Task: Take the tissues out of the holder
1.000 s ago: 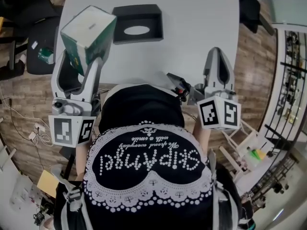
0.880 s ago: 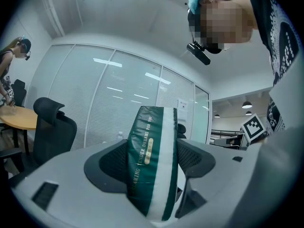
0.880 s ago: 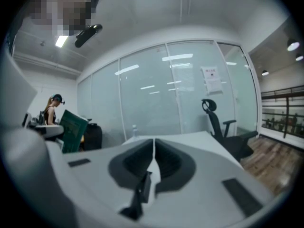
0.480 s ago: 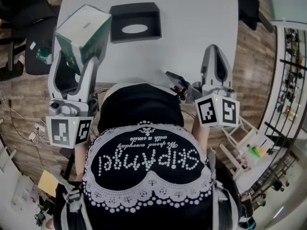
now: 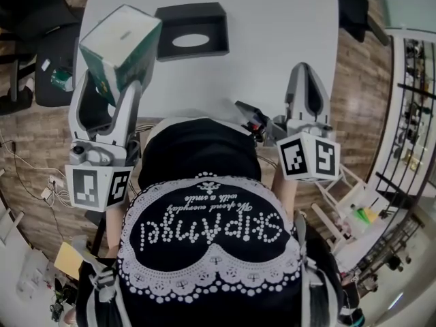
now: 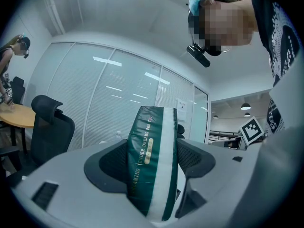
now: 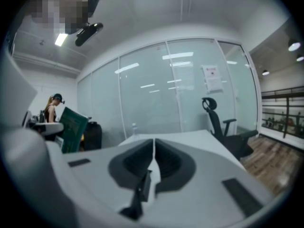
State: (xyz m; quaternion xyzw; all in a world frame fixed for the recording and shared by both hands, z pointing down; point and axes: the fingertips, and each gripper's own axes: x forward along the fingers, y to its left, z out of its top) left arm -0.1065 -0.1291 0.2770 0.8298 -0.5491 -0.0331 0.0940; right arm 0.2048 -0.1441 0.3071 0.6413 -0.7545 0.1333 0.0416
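My left gripper (image 5: 121, 65) is shut on a green and white tissue pack (image 5: 120, 48), held up in the air over the table's near left corner. In the left gripper view the tissue pack (image 6: 153, 165) stands squeezed between both jaws. The black tissue holder (image 5: 191, 30) lies on the white table (image 5: 272, 33) with its oval opening up, apart from the pack. My right gripper (image 5: 308, 80) is raised over the table's near right part, jaws closed with nothing between them (image 7: 153, 161). The tissue pack (image 7: 73, 129) shows at the left of the right gripper view.
Black office chairs (image 5: 41, 53) stand left of the table, another chair (image 5: 357, 12) at the far right. Cables (image 5: 41, 182) lie on the wood floor at the left. Glass partition walls (image 7: 180, 94) surround the room. A person (image 7: 51, 108) stands far off.
The left gripper with the tissue pack shifted slightly left and away a second ago, then held almost still. The right gripper barely moved.
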